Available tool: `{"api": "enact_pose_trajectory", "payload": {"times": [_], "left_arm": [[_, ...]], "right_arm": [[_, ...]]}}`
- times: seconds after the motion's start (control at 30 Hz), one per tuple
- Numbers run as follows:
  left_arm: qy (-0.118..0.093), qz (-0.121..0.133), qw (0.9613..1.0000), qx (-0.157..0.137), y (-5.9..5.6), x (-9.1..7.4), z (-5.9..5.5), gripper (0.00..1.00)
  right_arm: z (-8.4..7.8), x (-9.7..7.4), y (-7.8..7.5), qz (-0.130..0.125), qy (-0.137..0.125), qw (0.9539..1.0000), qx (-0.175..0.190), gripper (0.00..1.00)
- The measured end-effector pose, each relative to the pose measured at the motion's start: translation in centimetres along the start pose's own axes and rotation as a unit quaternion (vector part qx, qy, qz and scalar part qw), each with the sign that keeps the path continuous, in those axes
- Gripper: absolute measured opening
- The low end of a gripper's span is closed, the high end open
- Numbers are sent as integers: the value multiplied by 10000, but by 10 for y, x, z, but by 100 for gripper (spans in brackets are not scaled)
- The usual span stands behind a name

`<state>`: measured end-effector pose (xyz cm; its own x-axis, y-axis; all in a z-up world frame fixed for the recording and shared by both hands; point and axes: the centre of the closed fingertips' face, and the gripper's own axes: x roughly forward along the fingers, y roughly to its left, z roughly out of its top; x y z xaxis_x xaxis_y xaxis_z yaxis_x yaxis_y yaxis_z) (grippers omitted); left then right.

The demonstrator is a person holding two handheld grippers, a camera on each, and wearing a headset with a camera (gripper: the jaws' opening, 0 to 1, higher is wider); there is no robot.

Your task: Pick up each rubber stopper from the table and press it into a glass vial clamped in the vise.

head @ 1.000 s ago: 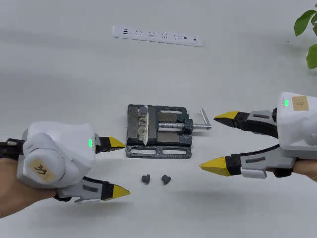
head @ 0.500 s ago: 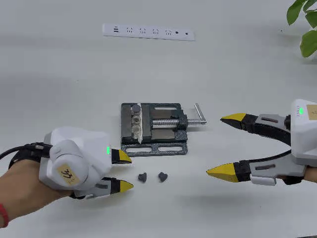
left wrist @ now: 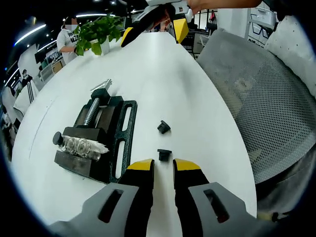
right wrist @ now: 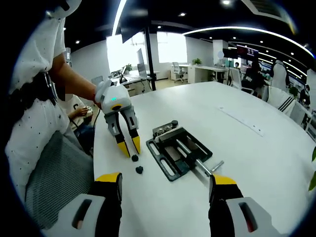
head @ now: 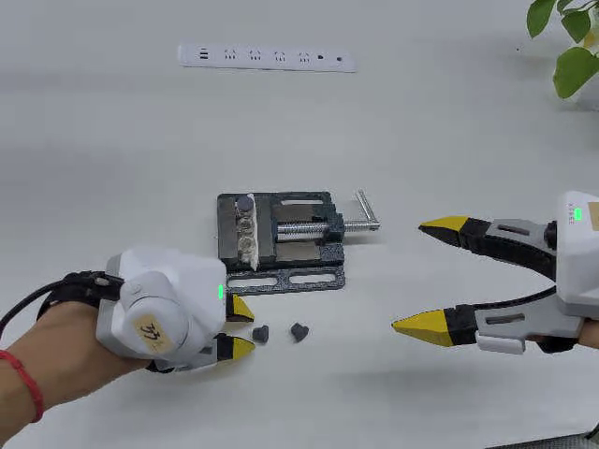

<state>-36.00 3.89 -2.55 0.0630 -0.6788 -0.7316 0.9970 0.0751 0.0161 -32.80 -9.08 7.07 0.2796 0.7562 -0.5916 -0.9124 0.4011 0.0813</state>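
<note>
Before the vise (head: pixel 281 245), the left gripper (head: pixel 245 328), jaws narrowly apart, aims at a stopper (head: pixel 260 333); the right gripper (head: pixel 432 278) waits, jaws wide.

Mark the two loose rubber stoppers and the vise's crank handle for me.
nearer rubber stopper (left wrist: pixel 164 154), left gripper view, on its dark top, just ahead of the yellow tips.
farther rubber stopper (left wrist: pixel 164 127), left gripper view, on the middle of its body.
vise crank handle (head: pixel 367 210), head view, on the middle of the metal bar.
</note>
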Motion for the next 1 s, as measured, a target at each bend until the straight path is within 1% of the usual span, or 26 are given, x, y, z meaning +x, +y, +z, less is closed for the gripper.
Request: {"api": "enact_pose_trajectory", "payload": {"times": [0.1, 0.2, 0.4, 0.57, 0.73, 1.0], "left_arm": [[-15, -4, 10000, 6, 0, 1, 2, 11], [5, -2, 10000, 34, 1, 2, 1, 9], [34, -20, 10000, 65, 1, 5, 0, 8], [36, -16, 10000, 58, 1, 6, 0, 6], [22, -14, 10000, 59, 2, 8, 0, 5], [9, 31, 10000, 8, 3, 8, 0, 4]], "right_arm": [[-1, -1, 1, -1, 8, 10000, 11, 70], [0, -1, 4, 15, -13, 10000, 6, 70], [-4, -2, 10, 86, 57, 9999, -69, 72], [-6, -2, 11, 126, 42, 9999, -86, 74], [-9, -3, 12, 173, 102, 9997, -155, 76], [-5, -2, 11, 165, 71, 9997, -168, 75]]}}
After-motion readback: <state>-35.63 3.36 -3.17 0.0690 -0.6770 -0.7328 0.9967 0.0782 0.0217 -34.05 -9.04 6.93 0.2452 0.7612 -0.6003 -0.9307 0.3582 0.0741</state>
